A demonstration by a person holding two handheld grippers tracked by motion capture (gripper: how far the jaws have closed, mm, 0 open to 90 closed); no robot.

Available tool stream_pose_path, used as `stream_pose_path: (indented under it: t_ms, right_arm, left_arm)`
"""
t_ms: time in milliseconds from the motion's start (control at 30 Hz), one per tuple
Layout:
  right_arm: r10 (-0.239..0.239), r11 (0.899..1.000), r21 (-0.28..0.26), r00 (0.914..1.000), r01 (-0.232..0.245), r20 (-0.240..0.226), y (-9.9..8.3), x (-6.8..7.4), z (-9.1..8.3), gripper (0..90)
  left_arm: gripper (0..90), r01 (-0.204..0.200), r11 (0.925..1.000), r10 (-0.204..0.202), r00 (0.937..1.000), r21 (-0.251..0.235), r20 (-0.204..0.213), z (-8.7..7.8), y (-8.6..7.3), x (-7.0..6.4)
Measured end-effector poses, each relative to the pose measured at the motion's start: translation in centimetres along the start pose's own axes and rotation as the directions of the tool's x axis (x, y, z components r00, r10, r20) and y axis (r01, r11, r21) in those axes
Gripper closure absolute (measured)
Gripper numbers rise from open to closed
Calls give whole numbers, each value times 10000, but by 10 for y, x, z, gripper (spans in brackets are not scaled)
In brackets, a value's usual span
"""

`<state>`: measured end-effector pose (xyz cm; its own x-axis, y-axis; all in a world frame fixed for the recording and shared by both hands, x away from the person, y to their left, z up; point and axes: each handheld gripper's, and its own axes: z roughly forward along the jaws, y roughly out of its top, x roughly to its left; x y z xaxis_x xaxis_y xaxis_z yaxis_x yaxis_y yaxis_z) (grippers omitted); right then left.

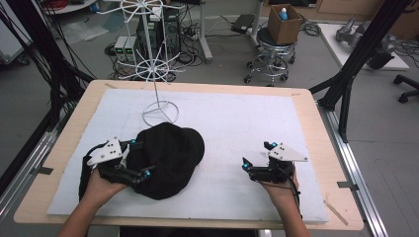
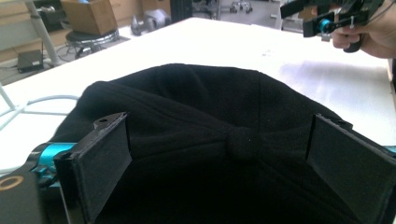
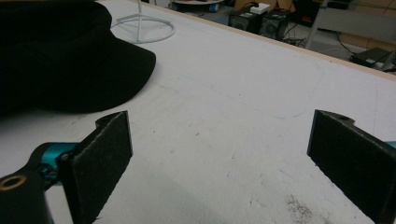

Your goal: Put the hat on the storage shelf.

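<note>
A black cap [image 1: 165, 158] lies on the white mat, left of centre, its brim toward the right. My left gripper [image 1: 141, 160] is open at the cap's left side, its jaws spread to either side of the crown. In the left gripper view the cap [image 2: 210, 112] spans the space between the jaws and its top button [image 2: 243, 142] sits between them; the gripper [image 2: 219, 158] is open. My right gripper [image 1: 257, 158] is open over bare mat at the right, well apart from the cap. The right gripper view has the cap's brim [image 3: 112, 70] at upper left, with the gripper [image 3: 219, 149] empty.
A white wire hat stand [image 1: 159, 79] rises behind the cap, its ring base [image 1: 160, 112] on the mat. The white mat [image 1: 237, 118] covers a wooden table [image 1: 316, 118]. Beyond the table are a stool with a cardboard box [image 1: 284, 24], cables and equipment on the floor.
</note>
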<state>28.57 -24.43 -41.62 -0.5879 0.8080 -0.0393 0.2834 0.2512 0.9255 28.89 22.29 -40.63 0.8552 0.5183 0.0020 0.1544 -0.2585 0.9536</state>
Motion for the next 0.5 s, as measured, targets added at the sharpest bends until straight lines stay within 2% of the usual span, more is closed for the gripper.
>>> stream_pose_path:
  t_ms: [167,367,433,500]
  right_arm:
    - [-13,10000,30,10000,13,-7,0,0,0,57]
    - [-73,10000,59,10000,73,41,0,0,1,56]
    - [-35,10000,82,10000,35,32,0,1,1,57]
    - [-81,9999,65,9999,80,65,0,0,1,56]
  left_arm:
    - [71,9,9994,-10,10000,334,44,7,2,-1]
    - [74,-165,9955,171,9998,932,-64,15,3,-3]
    - [97,-215,9942,226,9997,1056,-89,16,2,-3]
    - [171,-191,9923,194,9998,1220,-10,17,1,-2]
